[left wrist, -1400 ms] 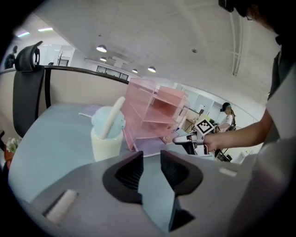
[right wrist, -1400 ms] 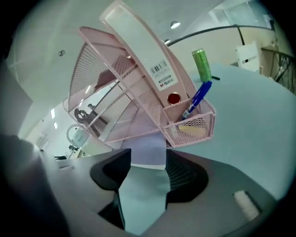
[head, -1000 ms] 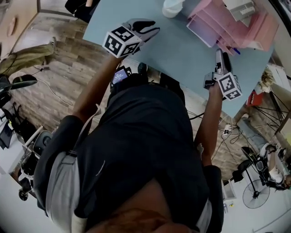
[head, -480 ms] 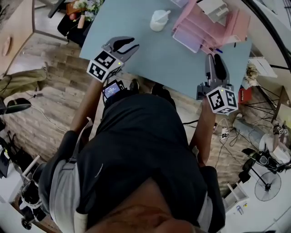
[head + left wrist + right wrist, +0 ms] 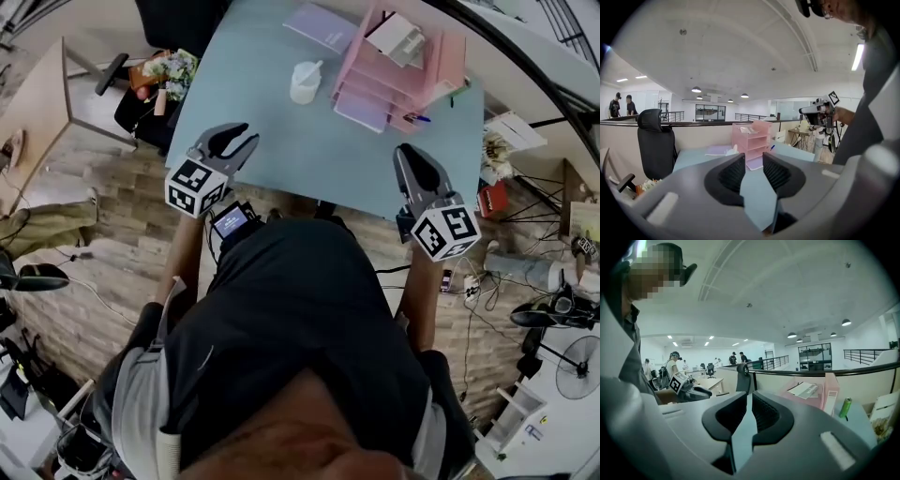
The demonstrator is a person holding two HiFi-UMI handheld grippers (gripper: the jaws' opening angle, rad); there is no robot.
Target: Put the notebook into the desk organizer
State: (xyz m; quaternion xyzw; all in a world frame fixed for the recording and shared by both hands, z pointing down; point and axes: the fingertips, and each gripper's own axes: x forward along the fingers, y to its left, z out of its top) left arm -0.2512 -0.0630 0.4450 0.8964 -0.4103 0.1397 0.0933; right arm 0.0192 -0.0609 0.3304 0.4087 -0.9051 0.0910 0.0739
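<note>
**A:** What takes up the most room?

**B:** A pale blue table (image 5: pixel 281 155), seen from above. A pink desk organizer (image 5: pixel 375 80) stands toward its far side, with a white sheet lying on its top tier.

**A:** And the two claws?

**B:** Both hang over the near edge of the table, well apart from each other and from the organizer. The left gripper (image 5: pixel 232 139) is clenched, with only a thin slit between its pads and nothing in it. The right gripper (image 5: pixel 410 155) has just been closing. Its jaws are now drawn together, and they're empty too.

**A:** Where's the notebook?

**B:** The lavender notebook (image 5: pixel 322 25) lies flat near the table's far edge, just left of the organizer and outside it. Neither claw touches it.

**A:** Anything smaller?

**B:** A white cup (image 5: pixel 305 82) stands just beside the organizer, nearer the person than the notebook. A blue pen (image 5: pixel 418 118) lies at the organizer's near right corner.
</note>
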